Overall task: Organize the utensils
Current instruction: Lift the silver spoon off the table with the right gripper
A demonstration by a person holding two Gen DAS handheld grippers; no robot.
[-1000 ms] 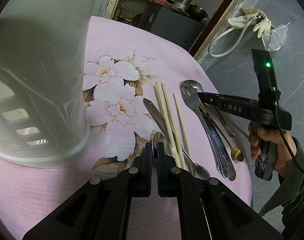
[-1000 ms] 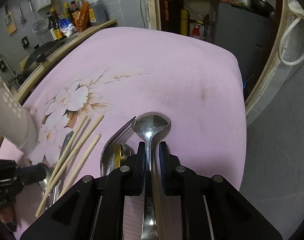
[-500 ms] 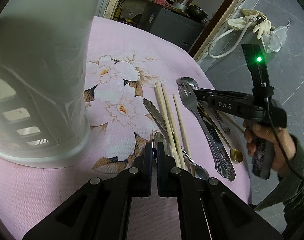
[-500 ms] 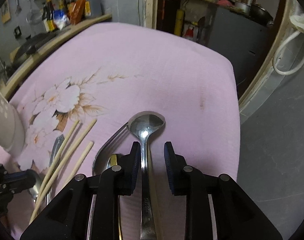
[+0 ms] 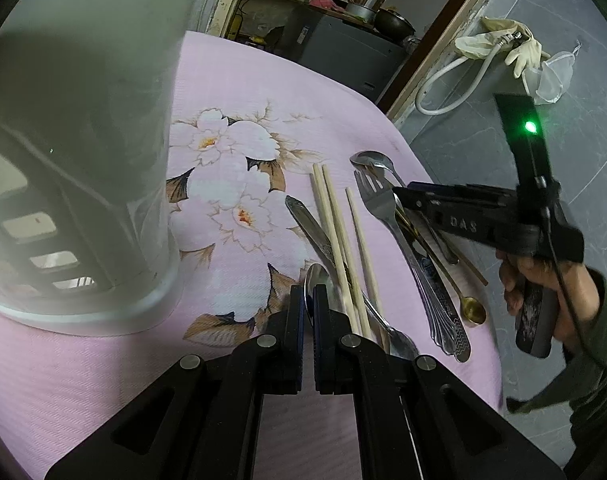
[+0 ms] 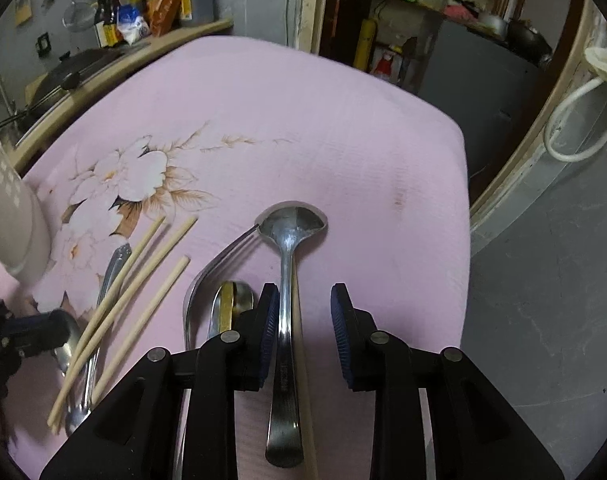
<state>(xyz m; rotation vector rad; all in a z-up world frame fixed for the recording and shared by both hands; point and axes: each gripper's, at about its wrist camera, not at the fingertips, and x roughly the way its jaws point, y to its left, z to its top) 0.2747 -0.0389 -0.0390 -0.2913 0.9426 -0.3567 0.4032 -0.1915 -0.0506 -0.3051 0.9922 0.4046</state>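
A white slotted holder [image 5: 75, 184] stands on the pink flowered cloth [image 6: 303, 120] near the tabletop's left edge. To its right the left claw [image 5: 308, 300] is pinched fully shut, its tips over the bowl of a steel spoon [image 5: 317, 280] lying on the cloth; whether the pads grip that bowl cannot be told. Beside it lie a butter knife [image 5: 307, 228] and three wooden chopsticks [image 5: 335, 232], two crossing the spoon's handle. Further right, toward the tabletop's right edge, a fork [image 5: 383, 208], a small gold spoon [image 5: 473, 312] and a large spoon [image 6: 291, 248] lie close together. The right claw [image 6: 305, 308] has just been opening and its jaws now stand apart: the large spoon's handle rests against the left pad [image 6: 269, 320], clear of the right one, with a thin wooden stick [image 6: 303, 360] alongside it. A hand [image 5: 543, 280] in a green sleeve holds this claw's grip.
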